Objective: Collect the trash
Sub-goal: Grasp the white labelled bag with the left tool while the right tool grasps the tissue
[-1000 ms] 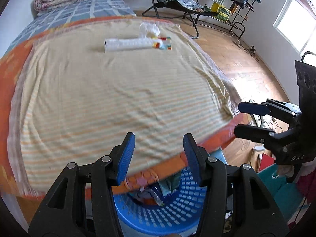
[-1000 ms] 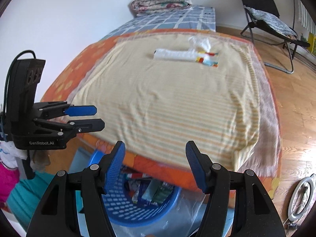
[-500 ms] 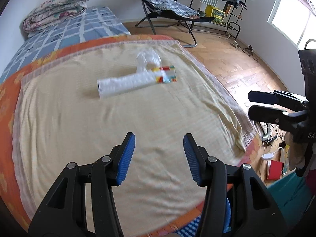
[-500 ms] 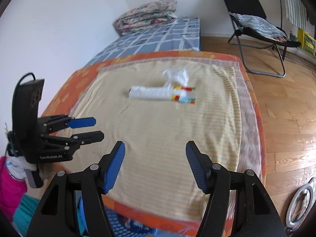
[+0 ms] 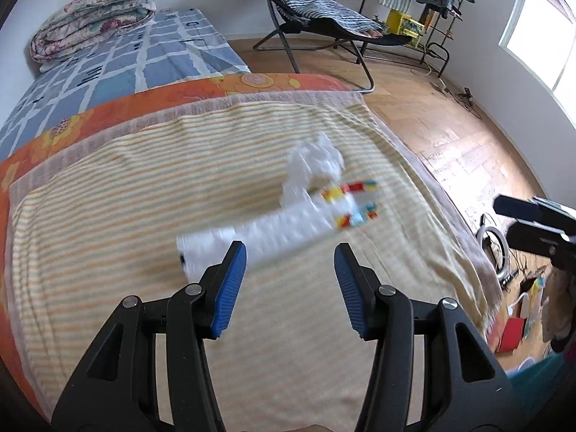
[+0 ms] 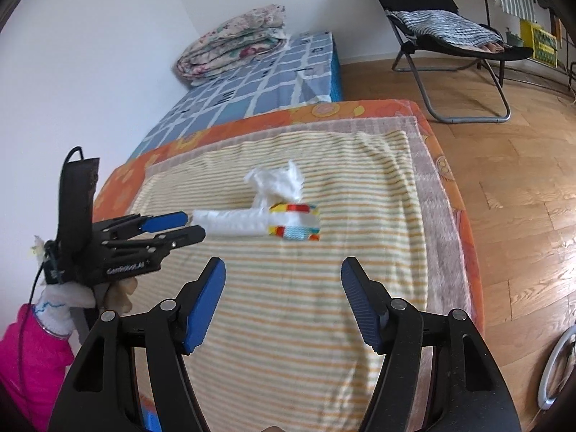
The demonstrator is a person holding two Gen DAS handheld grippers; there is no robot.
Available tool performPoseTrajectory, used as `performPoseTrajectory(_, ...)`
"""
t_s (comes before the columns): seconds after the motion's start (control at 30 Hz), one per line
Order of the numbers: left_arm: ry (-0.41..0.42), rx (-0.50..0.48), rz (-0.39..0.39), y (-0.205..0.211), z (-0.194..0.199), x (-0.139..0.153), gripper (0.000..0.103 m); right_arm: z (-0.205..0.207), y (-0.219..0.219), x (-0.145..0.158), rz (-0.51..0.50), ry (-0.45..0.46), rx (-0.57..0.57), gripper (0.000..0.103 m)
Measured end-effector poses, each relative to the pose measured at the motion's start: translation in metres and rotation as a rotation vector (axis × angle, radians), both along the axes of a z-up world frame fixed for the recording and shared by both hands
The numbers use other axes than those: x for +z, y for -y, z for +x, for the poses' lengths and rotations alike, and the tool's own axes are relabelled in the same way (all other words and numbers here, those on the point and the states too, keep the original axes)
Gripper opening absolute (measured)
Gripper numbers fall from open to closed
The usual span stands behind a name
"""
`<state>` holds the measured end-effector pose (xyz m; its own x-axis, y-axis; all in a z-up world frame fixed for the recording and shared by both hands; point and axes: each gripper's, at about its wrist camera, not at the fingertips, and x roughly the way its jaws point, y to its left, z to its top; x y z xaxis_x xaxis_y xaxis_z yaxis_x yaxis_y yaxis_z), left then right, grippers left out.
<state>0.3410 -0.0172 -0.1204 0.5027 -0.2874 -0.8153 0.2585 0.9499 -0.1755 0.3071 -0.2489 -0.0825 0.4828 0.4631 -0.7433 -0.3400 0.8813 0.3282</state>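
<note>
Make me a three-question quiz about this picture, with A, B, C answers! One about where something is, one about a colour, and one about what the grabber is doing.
1. Where does the white roll with the colourful end lie?
A. On the wooden floor
B. On the striped blanket
C. On the folding chair

2. What colour are the pads on the gripper fingers?
A. Blue
B. Red
C. Green

3. How is the right gripper?
A. Shut on the roll
B. Shut on a crumpled bag
C. Open and holding nothing

Answers:
1. B: the roll rests in the middle of the striped blanket that covers the bed, with a crumpled clear bag right behind it.
2. A: the inner faces of the black fingers are blue in both wrist views.
3. C: its fingers stand wide apart with only blanket between them, short of the roll.
</note>
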Motion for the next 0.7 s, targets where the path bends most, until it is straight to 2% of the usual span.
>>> performPoseTrajectory(0.2, -0.027, 0.038, -0.06, -0.003, 0.044, -0.015, 0.052, 0.029, 0.007, -0.011, -0.003, 0.0, -0.024, 0.066)
performPoseTrajectory(0.37, -0.119, 0.017, -0.084, -0.001, 0.07, -0.034, 0.052, 0.047, 0.011, -0.02, 0.014, -0.017, -0.036, 0.066)
performPoseTrajectory(0.5, -0.174, -0.013, -0.112, 0.0, 0.072, -0.042, 0.052, 0.057, 0.013, -0.028, 0.03, -0.031, -0.049, 0.066)
performPoseTrajectory(0.7, -0.197, -0.11, -0.04, 0.018, 0.052, -0.045, 0.052, 0.067, 0.013, -0.035, 0.059, -0.047, -0.053, 0.066)
